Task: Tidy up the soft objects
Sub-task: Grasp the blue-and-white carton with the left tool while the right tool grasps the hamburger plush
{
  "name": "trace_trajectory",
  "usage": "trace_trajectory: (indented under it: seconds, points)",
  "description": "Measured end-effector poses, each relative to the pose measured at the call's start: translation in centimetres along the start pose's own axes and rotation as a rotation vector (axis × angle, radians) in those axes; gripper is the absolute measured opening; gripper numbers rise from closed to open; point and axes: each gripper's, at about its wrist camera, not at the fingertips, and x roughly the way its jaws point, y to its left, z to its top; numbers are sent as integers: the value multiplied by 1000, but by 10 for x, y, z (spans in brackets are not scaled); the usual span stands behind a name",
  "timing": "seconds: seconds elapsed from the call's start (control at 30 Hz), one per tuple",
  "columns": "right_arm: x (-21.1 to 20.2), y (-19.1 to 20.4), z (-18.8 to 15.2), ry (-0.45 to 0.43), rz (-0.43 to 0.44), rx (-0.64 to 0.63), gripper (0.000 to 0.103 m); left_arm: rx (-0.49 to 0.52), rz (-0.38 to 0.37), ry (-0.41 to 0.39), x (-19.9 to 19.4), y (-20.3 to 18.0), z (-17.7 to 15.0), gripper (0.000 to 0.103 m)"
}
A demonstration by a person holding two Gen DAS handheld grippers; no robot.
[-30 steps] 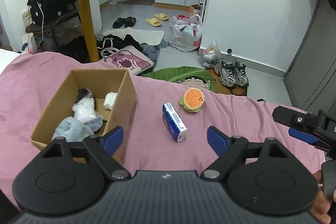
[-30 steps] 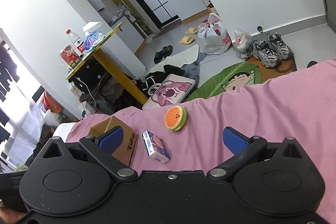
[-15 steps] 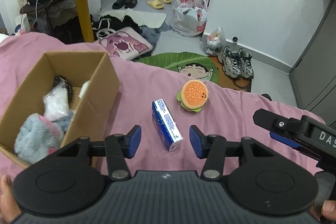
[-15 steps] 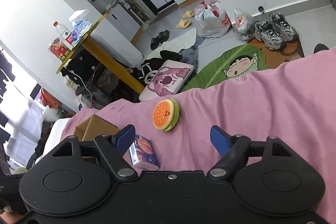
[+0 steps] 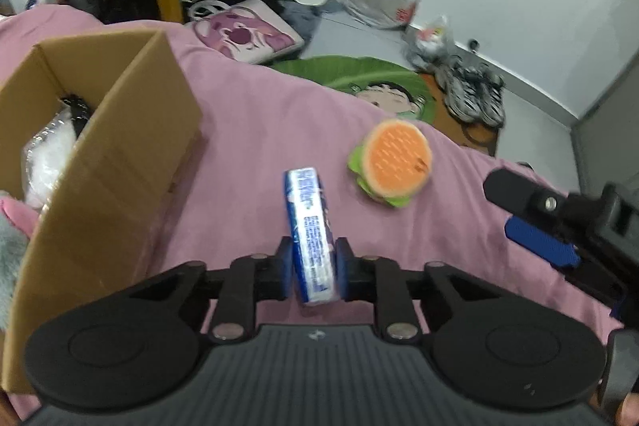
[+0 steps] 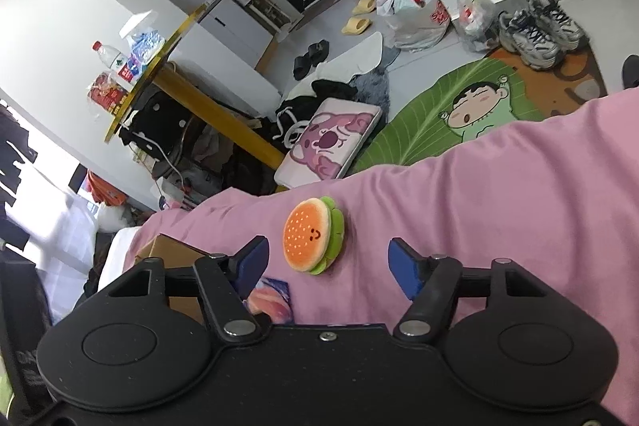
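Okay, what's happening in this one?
A person is tidying soft things on a pink bedspread with two handheld grippers. The left gripper has shut on a blue tissue pack beside the cardboard box. The right gripper is closing toward the plush burger but isn't touching it yet.

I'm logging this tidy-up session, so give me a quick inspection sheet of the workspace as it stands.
Surface: pink bedsheet, wrinkled.
Job's things: blue-and-white tissue pack; orange-and-green plush burger; open cardboard box holding soft items.
Clutter: nothing seen on the sheet.
Grippers: left gripper shut on the pack; right gripper closing, fingers short of the burger.
Cables: white cord near the table.
Surroundings: grey sneakers, plastic bags, leaf-shaped rug.
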Motion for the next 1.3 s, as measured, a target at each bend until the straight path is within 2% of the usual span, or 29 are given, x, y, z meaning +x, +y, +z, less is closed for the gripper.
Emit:
trace_trajectory:
  seconds: [0.1,0.2,0.43,0.57,0.67,0.7,0.8,0.97,1.3]
  points:
    - [10,4,4,9,19,-2,60,20,42,-55,-7,2,7,18]
    - [19,7,7,14,34,-3,57,16,45,-68,-7,4,14,18]
    - [44,10,8,51,37,-4,56,6,45,-45,5,10,20,18]
    - [55,17,2,86,-4,-49,55,4,37,-41,8,13,23,18]
    - [58,14,0,91,-37,-49,38,13,33,-37,10,14,27,18]
    - [57,13,-2,82,-36,-45,32,12,32,-35,10,14,27,18]
    - [51,14,-6,62,-52,-61,24,13,27,-30,10,15,28,18]
    - [33,17,-11,38,-99,-39,24,12,-4,-18,4,16,23,18]
    - [-14,26,-32,-15,-191,2,24,73,-49,-17,-23,18,3,18]
